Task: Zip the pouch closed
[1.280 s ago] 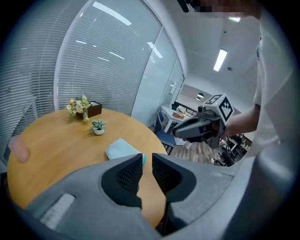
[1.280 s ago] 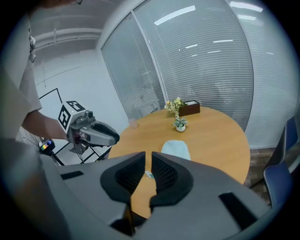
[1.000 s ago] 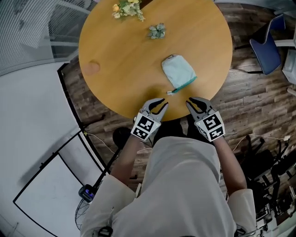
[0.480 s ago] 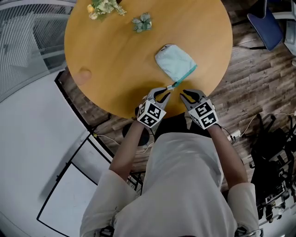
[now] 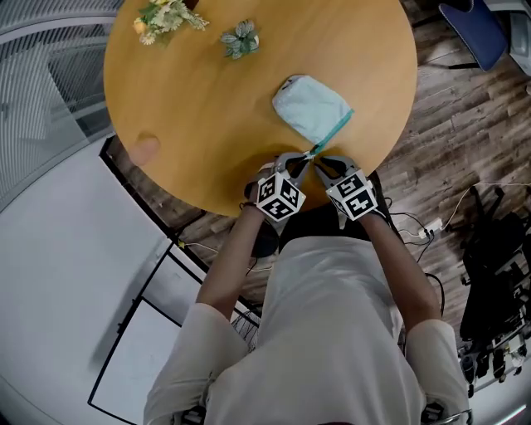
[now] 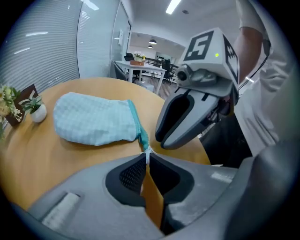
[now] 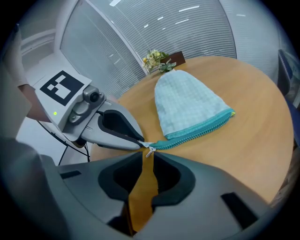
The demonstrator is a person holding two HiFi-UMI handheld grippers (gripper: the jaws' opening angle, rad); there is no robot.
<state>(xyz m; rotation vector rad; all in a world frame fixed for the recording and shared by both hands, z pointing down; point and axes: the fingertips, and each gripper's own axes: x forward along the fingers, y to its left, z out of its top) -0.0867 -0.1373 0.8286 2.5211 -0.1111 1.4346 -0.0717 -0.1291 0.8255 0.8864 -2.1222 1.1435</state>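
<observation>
Pouch (image 5: 309,106) lay flat by the near edge of the round table (image 5: 191,124), teal zipper (image 7: 197,130) along its right side. Bare wood stretched left and beyond it, with flowers (image 5: 166,15) at the far edge. Both grippers met at its near corner, tips angled inward over the rim. Left gripper (image 6: 145,159) was pinched tight on the zipper's white end tab (image 6: 146,150) — right gripper (image 7: 144,157) had its jaws narrowly apart, zipper pull (image 7: 150,151) at their mouth.

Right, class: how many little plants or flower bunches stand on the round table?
2. A yellow flower bunch sits at the far edge of the table; a small green potted plant stands beside it, nearer the pale blue pouch. None seem hidden.
</observation>
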